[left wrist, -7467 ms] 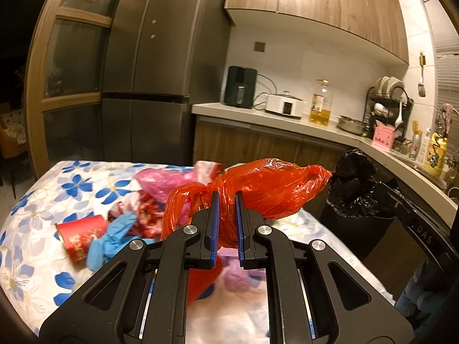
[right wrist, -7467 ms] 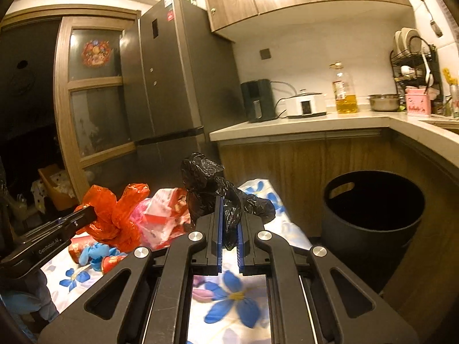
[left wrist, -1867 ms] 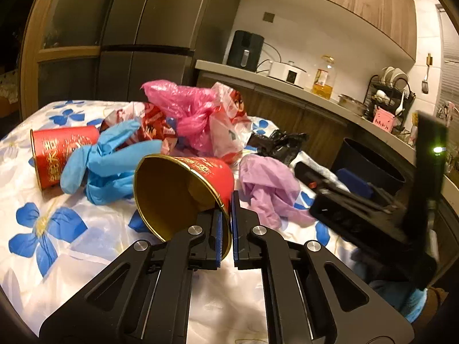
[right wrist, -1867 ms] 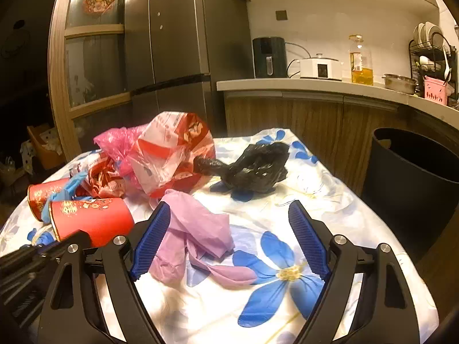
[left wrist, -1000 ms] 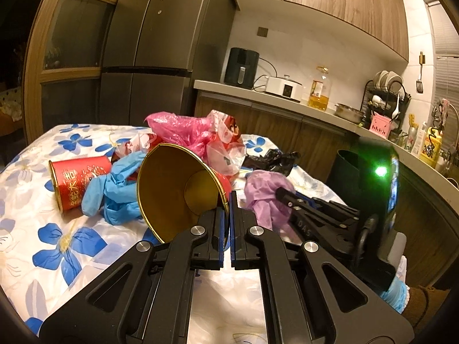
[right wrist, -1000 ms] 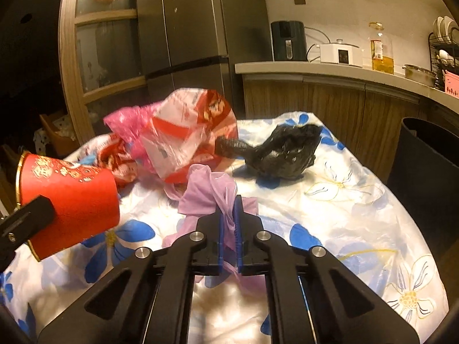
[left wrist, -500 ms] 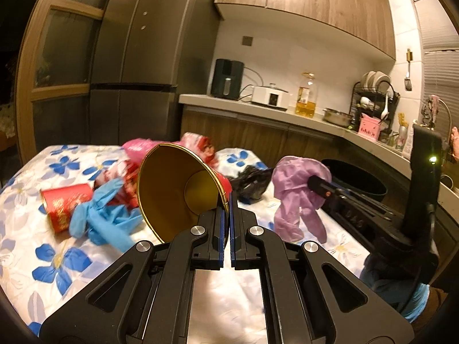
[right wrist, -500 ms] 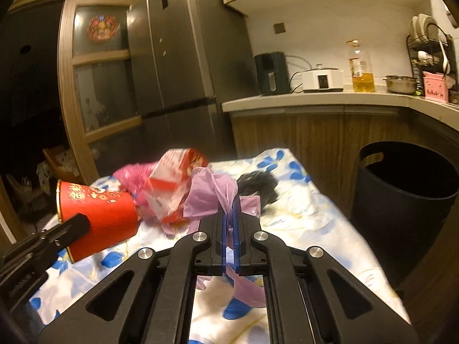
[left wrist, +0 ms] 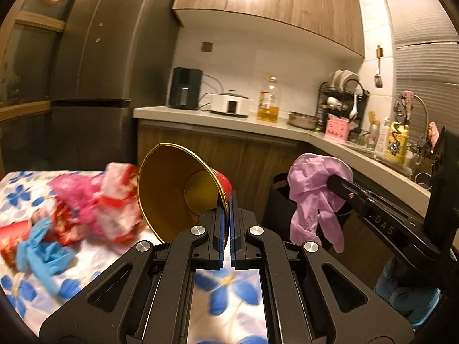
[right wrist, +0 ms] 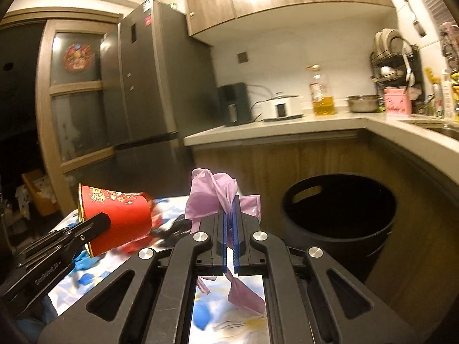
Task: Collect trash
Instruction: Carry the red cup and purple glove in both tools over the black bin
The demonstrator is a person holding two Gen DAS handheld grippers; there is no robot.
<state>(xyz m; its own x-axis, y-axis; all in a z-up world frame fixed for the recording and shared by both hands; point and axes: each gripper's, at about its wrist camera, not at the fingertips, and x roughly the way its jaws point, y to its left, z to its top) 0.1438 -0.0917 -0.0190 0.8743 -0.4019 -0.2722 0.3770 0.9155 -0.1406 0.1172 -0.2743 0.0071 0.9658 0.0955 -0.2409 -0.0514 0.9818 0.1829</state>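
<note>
Left gripper (left wrist: 229, 215): clamped on the rim of a red paper cup with gold lining (left wrist: 183, 189), raised left of the round black plastic trash bin (right wrist: 338, 215). Right gripper (right wrist: 229, 223): pinching a crumpled lilac disposable glove (right wrist: 212, 197), just left of the bin. Pink plastic bags (left wrist: 86, 200) and blue glove (left wrist: 43, 255): on the floral tablecloth (left wrist: 226, 289), farther left.

Tilted red paper cup (left wrist: 183, 192) and limp purple glove (right wrist: 213, 197) held aloft.

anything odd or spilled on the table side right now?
Nothing spilled. A heap of crumpled plastic bags and a blue glove lies on the floral tablecloth. The red paper cup is carried tipped on its side, pinched by its rim, and looks empty.
</note>
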